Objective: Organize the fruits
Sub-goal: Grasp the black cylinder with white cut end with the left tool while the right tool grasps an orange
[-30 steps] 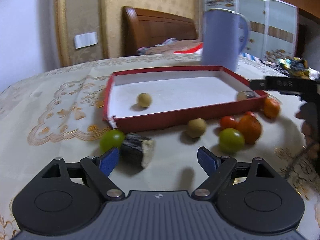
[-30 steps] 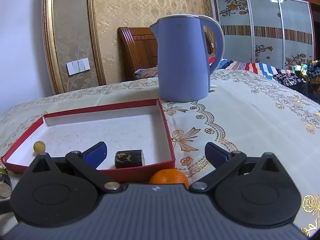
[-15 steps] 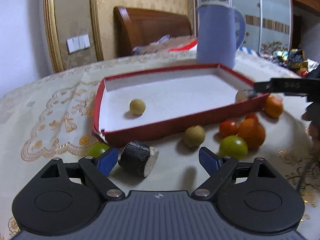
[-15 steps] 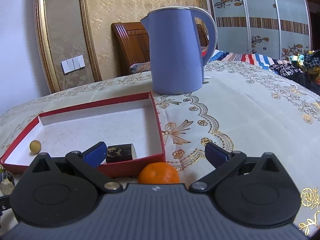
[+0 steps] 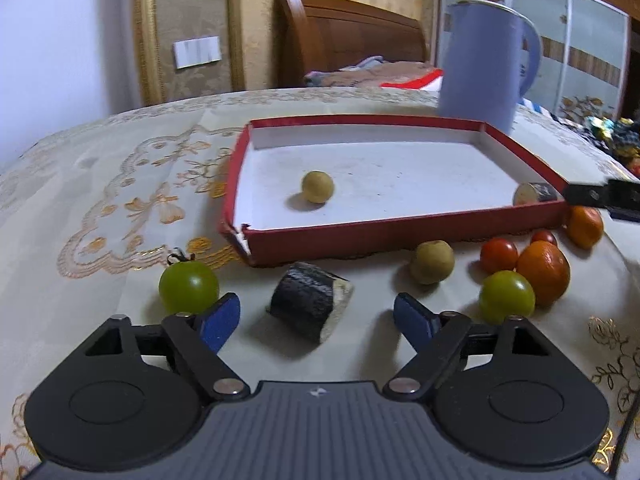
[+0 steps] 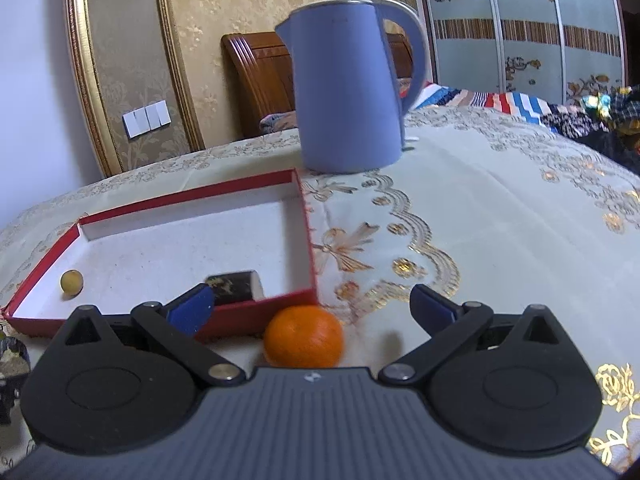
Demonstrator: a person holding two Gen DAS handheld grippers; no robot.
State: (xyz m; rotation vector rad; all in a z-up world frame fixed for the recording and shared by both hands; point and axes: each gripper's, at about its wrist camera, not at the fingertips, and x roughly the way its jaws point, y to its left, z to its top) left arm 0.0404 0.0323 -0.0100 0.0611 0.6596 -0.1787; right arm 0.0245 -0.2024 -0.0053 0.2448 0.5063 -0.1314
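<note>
Orange mandarin (image 6: pixel 303 336) on tabletop (image 6: pixel 500 208), just outside red tray (image 6: pixel 308 240) corner, between right gripper (image 6: pixel 316 308) fingers, spread wide, empty. Left gripper (image 5: pixel 316 318) also wide, straddling dark roll (image 5: pixel 310 304); green tomato (image 5: pixel 188 286) beside its left finger. Blue kettle (image 6: pixel 352 88) behind tray.

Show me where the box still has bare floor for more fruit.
In the box, the floor is bare between the yellow fruit and the dark roll, and back to the far wall. It is crowded outside the near wall, around the orange and green tomato.
</note>
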